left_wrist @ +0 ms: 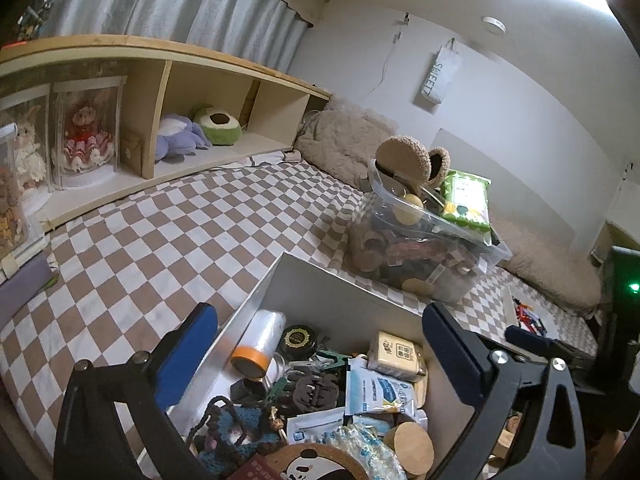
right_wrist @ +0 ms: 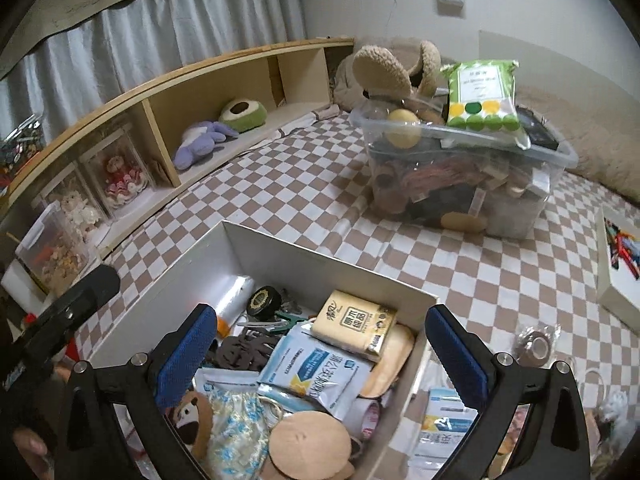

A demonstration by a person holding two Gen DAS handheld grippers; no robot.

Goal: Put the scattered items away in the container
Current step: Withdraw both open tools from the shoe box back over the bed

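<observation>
A white open box point(left_wrist: 336, 286) point(right_wrist: 320, 256) sits on the checkered bed and holds several small items: a tissue pack point(right_wrist: 354, 324), a blue-white pouch point(right_wrist: 316, 372), a brown hair claw point(left_wrist: 314, 390), a tape roll point(left_wrist: 258, 338), a black round tin point(left_wrist: 298, 340). My left gripper point(left_wrist: 320, 360) is open and empty above the box. My right gripper point(right_wrist: 320, 356) is open and empty over the box's near right part. Outside the box to the right lie a blue-white pouch point(right_wrist: 448, 424) and a brown tape roll point(right_wrist: 534, 346).
A clear plastic bin point(right_wrist: 464, 168) point(left_wrist: 420, 240) full of items, with a green wipes pack point(right_wrist: 482, 96) on top, stands further back. A wooden shelf point(left_wrist: 160, 92) with plush toys runs along the left. A flat white box point(right_wrist: 618, 264) lies at the right.
</observation>
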